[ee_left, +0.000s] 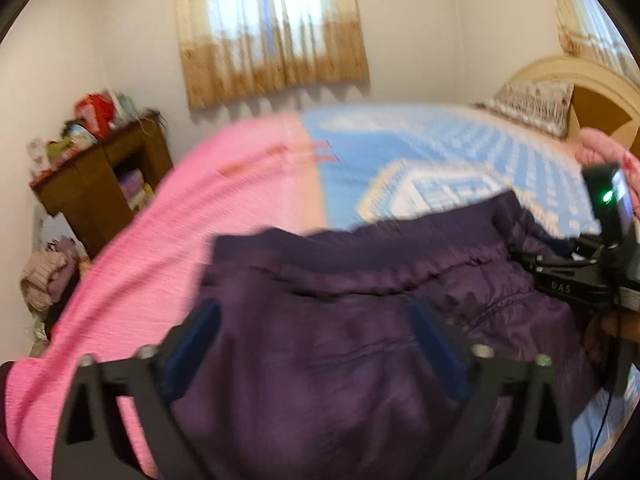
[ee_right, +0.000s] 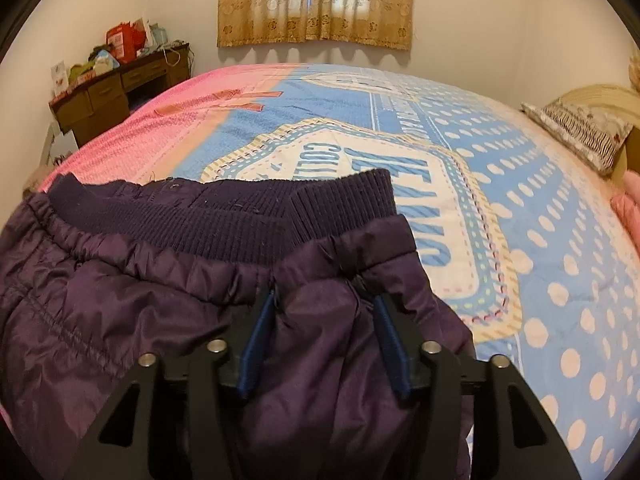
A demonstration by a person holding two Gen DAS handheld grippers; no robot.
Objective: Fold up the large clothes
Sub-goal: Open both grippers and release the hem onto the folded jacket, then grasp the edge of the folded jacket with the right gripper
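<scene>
My right claw (ee_right: 324, 312) pinches a pleat of the purple padded garment (ee_right: 140, 320) just below its ribbed waistband (ee_right: 248, 220), the blue pads (ee_right: 256, 344) partly closed with fabric bunched between them. My left claw (ee_left: 316, 328) stands wide, its pads on either side of the same garment's quilted body with nothing clearly caught; this view is smeared by motion, so I cannot tell whether the tips touch cloth. The garment lies at the near edge of the bed (ee_right: 540, 240), waistband toward the window, over the blue dotted bedspread.

To fold well, I judge both claws should take the waistband corners at matching height, pull the cloth taut between them, then carry it over in one level sweep, so the slippery shell does not slide loose.

Both claws point forward and slightly down across the bed, side by side, my right claw's housing just beside the garment's right edge.
</scene>
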